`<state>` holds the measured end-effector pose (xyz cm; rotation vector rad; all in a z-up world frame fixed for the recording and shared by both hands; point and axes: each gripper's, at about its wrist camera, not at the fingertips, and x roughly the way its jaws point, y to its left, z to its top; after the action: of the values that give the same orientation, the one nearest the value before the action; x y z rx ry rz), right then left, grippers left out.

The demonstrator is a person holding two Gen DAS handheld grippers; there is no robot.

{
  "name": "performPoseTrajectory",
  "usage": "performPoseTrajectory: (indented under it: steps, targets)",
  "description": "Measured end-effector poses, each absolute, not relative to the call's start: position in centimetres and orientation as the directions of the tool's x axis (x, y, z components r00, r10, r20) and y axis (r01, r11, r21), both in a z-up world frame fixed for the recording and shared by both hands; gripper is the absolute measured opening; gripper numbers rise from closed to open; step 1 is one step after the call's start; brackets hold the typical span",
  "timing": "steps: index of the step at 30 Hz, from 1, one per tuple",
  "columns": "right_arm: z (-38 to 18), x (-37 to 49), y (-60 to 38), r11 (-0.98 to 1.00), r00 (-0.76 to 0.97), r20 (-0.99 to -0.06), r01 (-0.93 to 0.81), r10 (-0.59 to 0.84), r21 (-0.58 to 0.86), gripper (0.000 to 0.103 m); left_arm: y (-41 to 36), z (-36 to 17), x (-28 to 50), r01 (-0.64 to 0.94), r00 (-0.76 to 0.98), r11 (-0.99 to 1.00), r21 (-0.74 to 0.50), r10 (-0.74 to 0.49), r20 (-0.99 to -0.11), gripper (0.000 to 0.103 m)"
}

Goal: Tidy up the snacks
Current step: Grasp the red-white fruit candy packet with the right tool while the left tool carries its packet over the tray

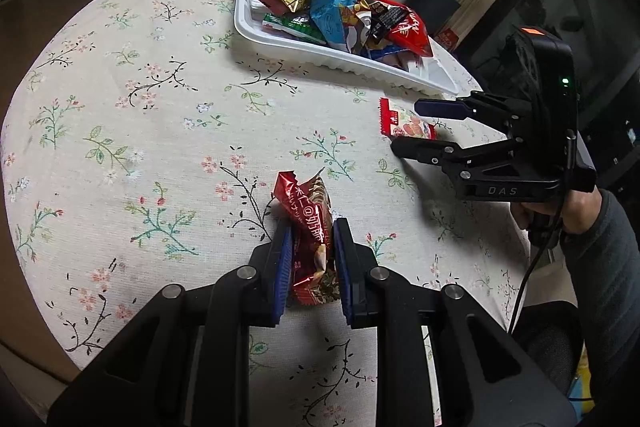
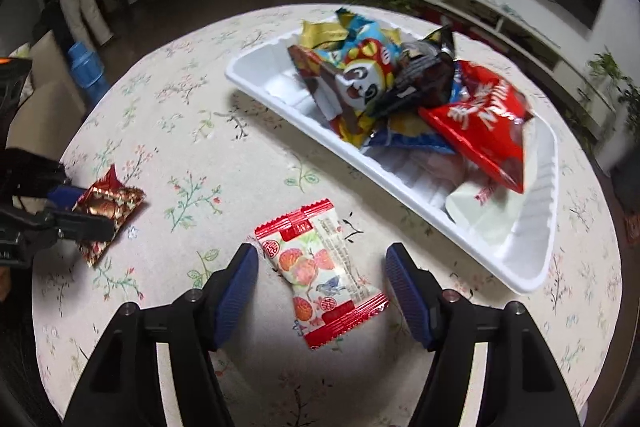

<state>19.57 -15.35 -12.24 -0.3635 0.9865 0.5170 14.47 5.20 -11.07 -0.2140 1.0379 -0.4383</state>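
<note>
The left gripper [image 1: 310,259] clamps a red packet [image 1: 310,223] for the tray [image 1: 280,45] at one o'clock, while the right gripper [image 2: 320,287], jaws wide, straddles the white packet [image 2: 320,267] untouched, ready to pinch.

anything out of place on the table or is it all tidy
Two snacks are still outside the white tray: a red-and-white packet lies loose on the cloth between the open right tool, and a crumpled red wrapper is clamped in the left tool. The tray's pile is jumbled.
</note>
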Motion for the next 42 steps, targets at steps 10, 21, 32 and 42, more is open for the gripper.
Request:
performPoseTrajectory:
  steps: [10,21,32,42]
  targets:
    - [-11.8,20.1,-16.9,0.835,0.394,-0.858,-0.546,0.329,0.070,0.040,4.9,-11.0,14.5,0.262,0.429,0.889,-0.374,-0.455,-0.780,0.019]
    - [-11.6,16.5,-15.9,0.851,0.417,-0.850,-0.521,0.322,0.067,0.035,4.5,-11.0,14.6,0.280,0.416,0.872,-0.402,-0.487,-0.768,0.018]
    - [-6.5,15.1,-21.2,0.938,0.567,-0.751,-0.271,0.338,0.217,0.035,3.9,-6.2,17.0,0.347,0.460,0.852,-0.393,-0.520,-0.720,0.019]
    - [1.1,20.6,-24.0,0.948,0.687,-0.657,-0.172,0.310,0.268,0.035,4.3,1.3,27.5,0.377,0.532,0.866,-0.328,-0.493,-0.688,0.019]
